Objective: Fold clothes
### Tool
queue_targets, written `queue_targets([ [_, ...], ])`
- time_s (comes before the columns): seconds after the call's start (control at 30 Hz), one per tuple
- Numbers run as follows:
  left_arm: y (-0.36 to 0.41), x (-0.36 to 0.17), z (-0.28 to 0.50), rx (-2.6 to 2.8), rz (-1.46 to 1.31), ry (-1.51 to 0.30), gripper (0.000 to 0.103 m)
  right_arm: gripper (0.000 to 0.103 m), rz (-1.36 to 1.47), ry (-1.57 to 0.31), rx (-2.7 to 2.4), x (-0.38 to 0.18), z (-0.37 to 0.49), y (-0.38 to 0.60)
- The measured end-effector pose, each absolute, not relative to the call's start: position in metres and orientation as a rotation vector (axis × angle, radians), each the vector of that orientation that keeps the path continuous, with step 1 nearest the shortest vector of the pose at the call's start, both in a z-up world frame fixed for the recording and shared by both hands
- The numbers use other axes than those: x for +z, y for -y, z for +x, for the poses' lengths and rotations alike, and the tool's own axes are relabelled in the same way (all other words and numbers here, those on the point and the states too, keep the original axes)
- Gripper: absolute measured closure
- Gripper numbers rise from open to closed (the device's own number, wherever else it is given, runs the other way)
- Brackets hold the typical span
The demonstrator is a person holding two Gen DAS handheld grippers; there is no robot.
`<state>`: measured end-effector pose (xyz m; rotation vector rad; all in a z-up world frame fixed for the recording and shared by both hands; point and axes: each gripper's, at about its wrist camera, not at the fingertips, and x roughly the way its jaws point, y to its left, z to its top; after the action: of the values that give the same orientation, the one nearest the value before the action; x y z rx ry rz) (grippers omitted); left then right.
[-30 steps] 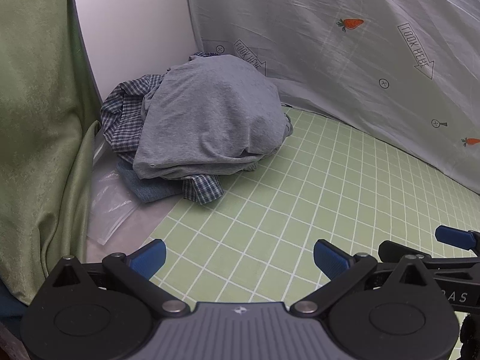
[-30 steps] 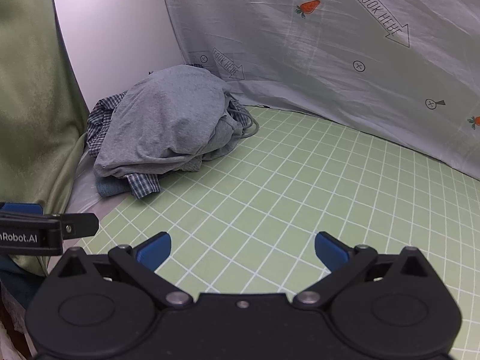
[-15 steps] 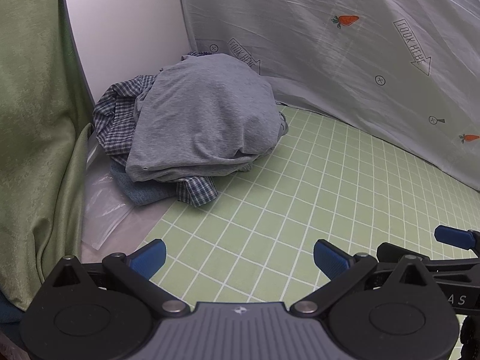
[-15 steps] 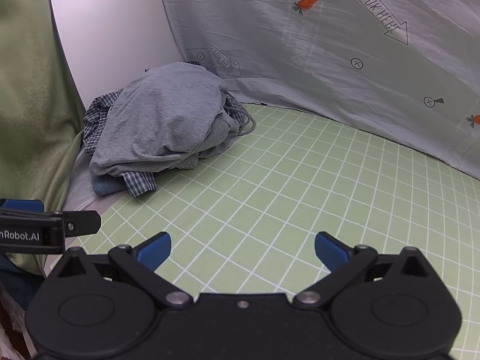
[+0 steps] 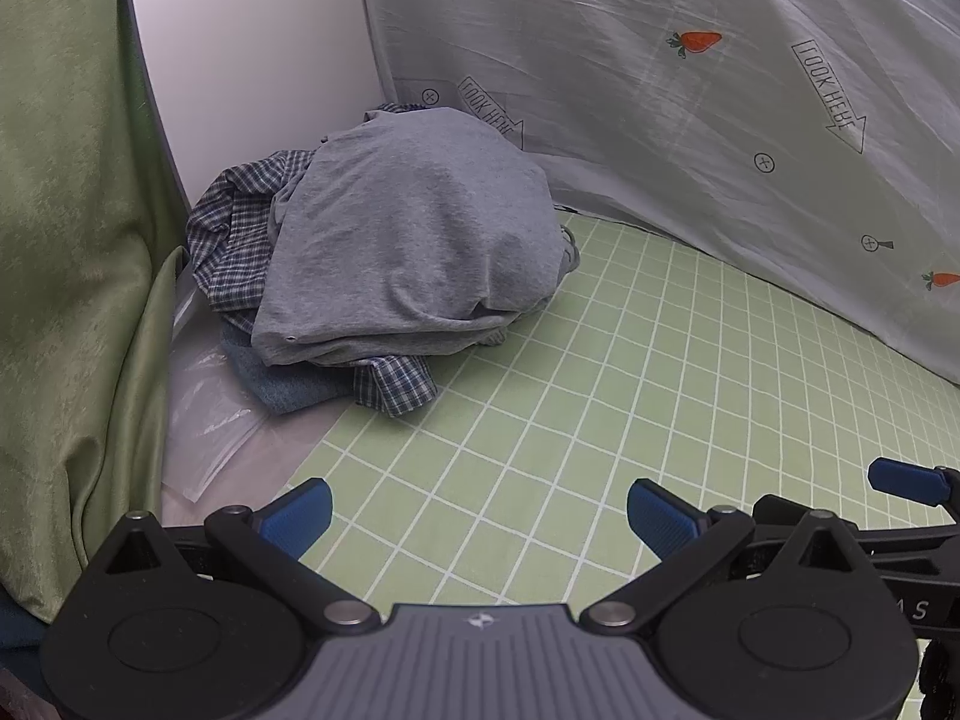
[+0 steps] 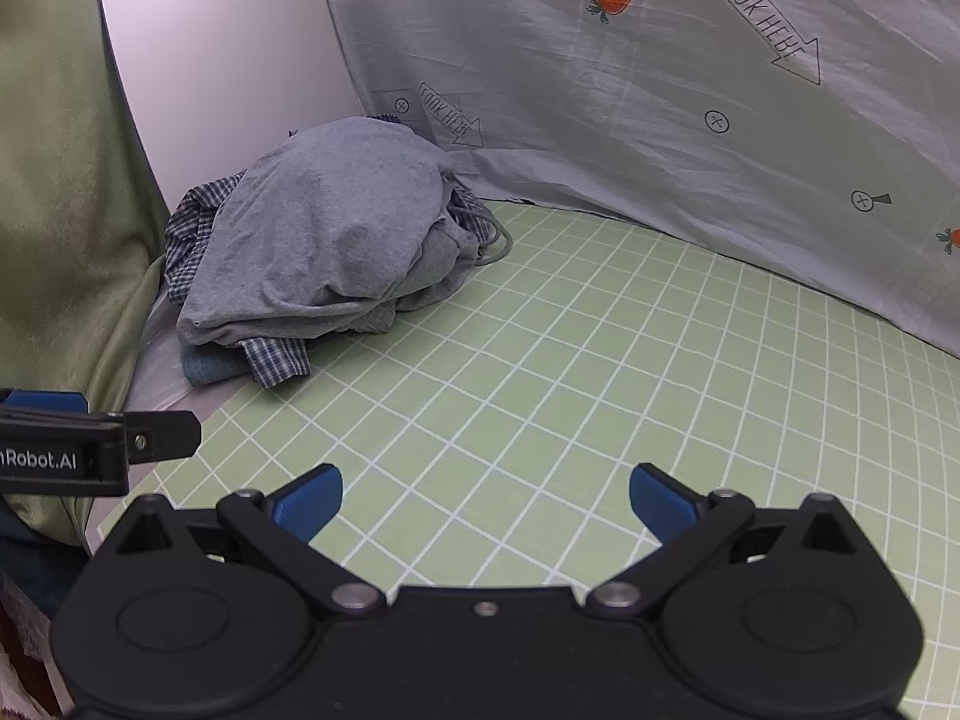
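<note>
Grey shirt (image 5: 414,240) draped over a rumpled plaid shirt (image 5: 240,228) heap

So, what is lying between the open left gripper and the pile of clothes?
Only bare green grid mat. In the left wrist view nothing lies between the left gripper and the pile of clothes.

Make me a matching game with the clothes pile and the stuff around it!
Things:
1. grey shirt
2. checked shirt
3. grid mat
4. left claw

Descriptions:
A. green with white lines
B. on top of the pile
C. open, holding nothing
D. peeking out from under the grey one

Pairs: 1-B, 2-D, 3-A, 4-C
</note>
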<state>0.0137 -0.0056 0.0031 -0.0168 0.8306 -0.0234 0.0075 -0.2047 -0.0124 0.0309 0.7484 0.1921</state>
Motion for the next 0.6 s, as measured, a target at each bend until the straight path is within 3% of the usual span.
queue_targets([
  [0.6, 0.0061, 0.0035, 0.012, -0.027, -0.018, -0.818, 0.0, 0.0, 0.035, -0.752, 0.198, -0.01, 0.0088, 0.206],
])
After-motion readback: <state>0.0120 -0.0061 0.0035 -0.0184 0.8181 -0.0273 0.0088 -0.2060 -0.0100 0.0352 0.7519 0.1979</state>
